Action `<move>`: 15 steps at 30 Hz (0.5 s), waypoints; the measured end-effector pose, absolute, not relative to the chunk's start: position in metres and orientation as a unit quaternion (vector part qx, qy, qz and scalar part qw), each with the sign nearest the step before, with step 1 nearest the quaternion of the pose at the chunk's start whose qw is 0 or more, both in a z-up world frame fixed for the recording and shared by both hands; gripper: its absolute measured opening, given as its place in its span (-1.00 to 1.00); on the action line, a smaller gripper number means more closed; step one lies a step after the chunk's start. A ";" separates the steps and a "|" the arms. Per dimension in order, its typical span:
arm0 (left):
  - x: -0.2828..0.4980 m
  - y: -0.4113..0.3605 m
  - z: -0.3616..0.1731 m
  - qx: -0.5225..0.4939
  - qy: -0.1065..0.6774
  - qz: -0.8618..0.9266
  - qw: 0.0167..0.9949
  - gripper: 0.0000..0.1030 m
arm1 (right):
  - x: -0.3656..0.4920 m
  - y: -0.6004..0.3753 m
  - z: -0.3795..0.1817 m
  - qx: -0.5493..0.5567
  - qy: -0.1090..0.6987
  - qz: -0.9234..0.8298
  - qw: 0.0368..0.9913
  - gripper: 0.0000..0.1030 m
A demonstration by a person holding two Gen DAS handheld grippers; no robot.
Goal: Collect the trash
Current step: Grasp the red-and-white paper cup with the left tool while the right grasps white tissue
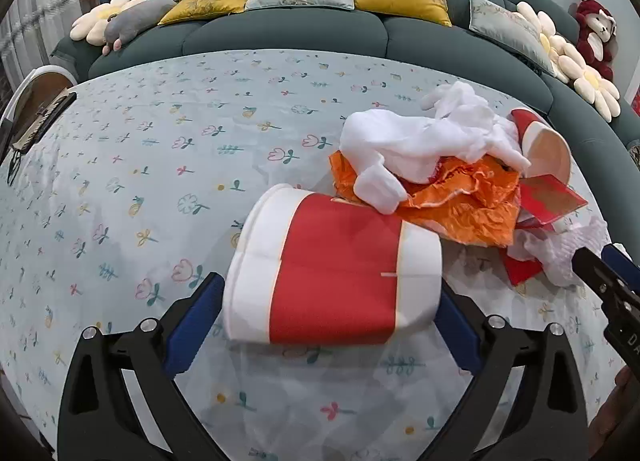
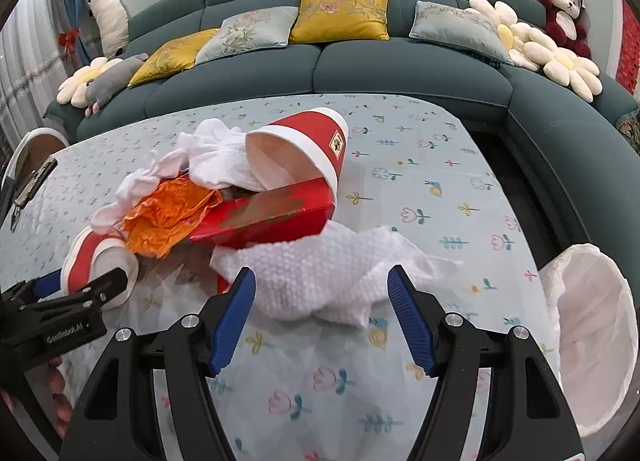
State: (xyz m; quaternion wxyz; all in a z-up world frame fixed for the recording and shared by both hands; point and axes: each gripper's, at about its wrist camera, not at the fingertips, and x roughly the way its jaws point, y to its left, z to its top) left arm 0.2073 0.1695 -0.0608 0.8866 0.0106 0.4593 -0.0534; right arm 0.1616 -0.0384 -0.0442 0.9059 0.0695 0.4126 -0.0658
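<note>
**First onlooker:** Both hands are in over the worktop (image 2: 440, 165) now. Look at the left gripper (image 1: 328, 313): its jaws are either side of the near paper cup (image 1: 332, 269), the red-and-white one lying on its side.

**Second onlooker:** Clamped on it?

**First onlooker:** I'd say so; the blue pads sit tight against both ends of the cup, and it looks propped up off the flowered cloth. Makes sense, it's the piece lying clear of the heap.

**Second onlooker:** And the right gripper (image 2: 322, 317)?

**First onlooker:** Jaws well apart, nothing between the pads. They're straddling the near edge of the dimpled white paper towel (image 2: 320, 277) without squeezing it. That sheet is the nearest scrap on its side, so it reads as the next pick.

**Second onlooker:** The rest of the trash?

**First onlooker:** Heaped mid-worktop: orange wrapper (image 2: 168, 217), red flat box (image 2: 268, 217) leaning across it, crumpled white tissue (image 2: 216, 161) on top, and a second cup (image 2: 304, 149) tipped over at the far side, mouth facing us.

**Second onlooker:** Where does it all go?

**First onlooker:** The bin with the white liner (image 2: 592, 341), just off the right edge, mouth open toward the worktop. Handy spot, I reckon, a short swing for either hand.
</note>
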 end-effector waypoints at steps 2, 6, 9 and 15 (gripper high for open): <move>0.212 0.169 -0.063 0.009 0.462 -0.057 0.885 0.81 | 0.167 -0.038 -0.047 0.071 0.415 -0.067 0.905 0.28; 0.212 0.168 -0.059 0.007 0.450 -0.063 0.891 0.69 | 0.173 -0.035 -0.052 0.070 0.417 -0.065 0.904 0.25; 0.206 0.164 -0.055 0.022 0.439 -0.069 0.895 0.66 | 0.172 -0.033 -0.054 0.071 0.422 -0.056 0.902 -0.25; 0.188 0.156 -0.043 0.034 0.418 -0.071 0.905 0.65 | 0.161 -0.035 -0.048 0.077 0.415 -0.054 0.905 -0.71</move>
